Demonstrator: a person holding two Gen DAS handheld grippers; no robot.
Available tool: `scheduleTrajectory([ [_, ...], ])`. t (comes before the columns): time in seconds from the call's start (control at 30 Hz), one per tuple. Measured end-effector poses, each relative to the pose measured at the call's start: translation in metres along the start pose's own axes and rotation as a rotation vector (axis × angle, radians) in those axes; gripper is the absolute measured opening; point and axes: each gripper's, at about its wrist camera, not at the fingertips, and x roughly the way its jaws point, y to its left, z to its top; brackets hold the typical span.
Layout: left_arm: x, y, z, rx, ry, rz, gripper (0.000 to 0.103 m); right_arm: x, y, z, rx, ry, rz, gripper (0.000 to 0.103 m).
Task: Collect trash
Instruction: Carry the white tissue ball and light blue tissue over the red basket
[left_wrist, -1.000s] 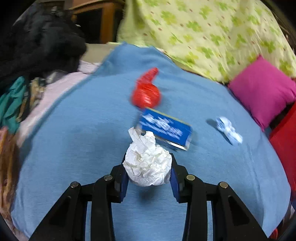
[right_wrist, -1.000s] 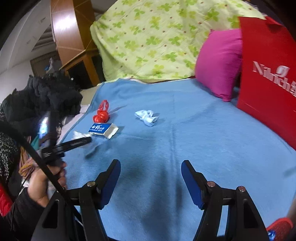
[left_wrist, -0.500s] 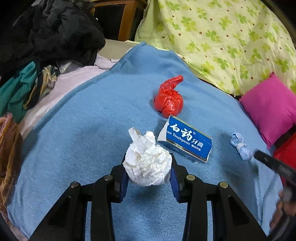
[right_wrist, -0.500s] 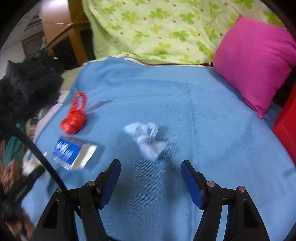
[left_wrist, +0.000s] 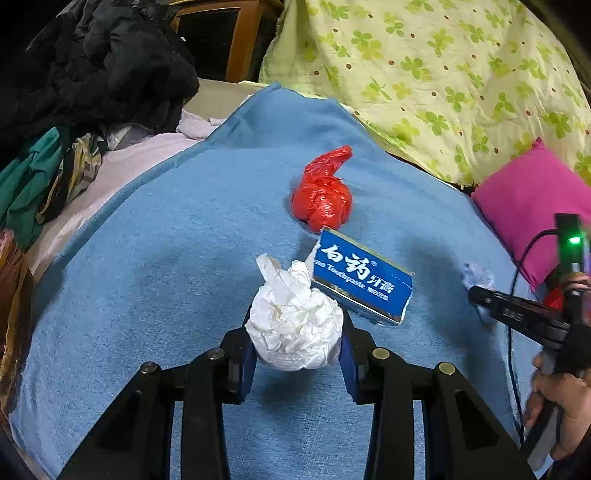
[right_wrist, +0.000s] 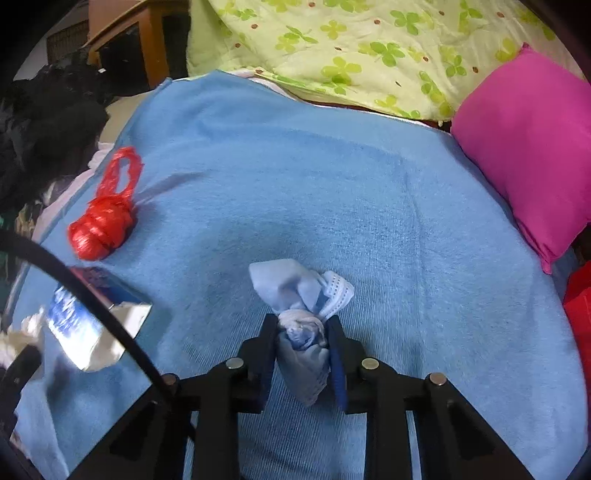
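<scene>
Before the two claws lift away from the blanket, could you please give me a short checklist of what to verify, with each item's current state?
1. Left claw shut on the crumpled white paper ball: ok.
2. Right claw shut on the knotted blue mask; its jaws have just been closing and the pads press on the knot: ok.
3. Mask clear of the blue blanket: cannot tell.
4. Toothpaste box free of the paper ball: cannot tell, they overlap in the left view.
5. Red plastic bag collected: not ok, it lies on the blanket.
6. Place to drop the trash in view: not ok.
</scene>
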Motion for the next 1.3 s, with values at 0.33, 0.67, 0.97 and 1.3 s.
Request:
scheduleTrajectory([
  [0.33, -0.009, -0.017, -0.007, 0.085, -0.06, 0.05, 0.04, -0.103, -0.03, -0.06, 0.131, -0.118, 0.032, 0.028],
  [0.67, -0.051, -0.063, -0.024, 0.261, -0.102, 0.014, 0.04, -0.184, -0.079, -0.128, 0.322, -0.224, 0.068, 0.028],
  [0.97, -0.092, -0.12, -0.046, 0.34, -0.031, -0.103, 0.04, -0.219, -0.098, -0.173, 0.413, -0.286, 0.139, 0.028],
  [1.3, -0.107, -0.176, -0.063, 0.419, -0.001, -0.168, 0.04, -0.245, -0.128, -0.202, 0.461, -0.334, 0.146, 0.028],
])
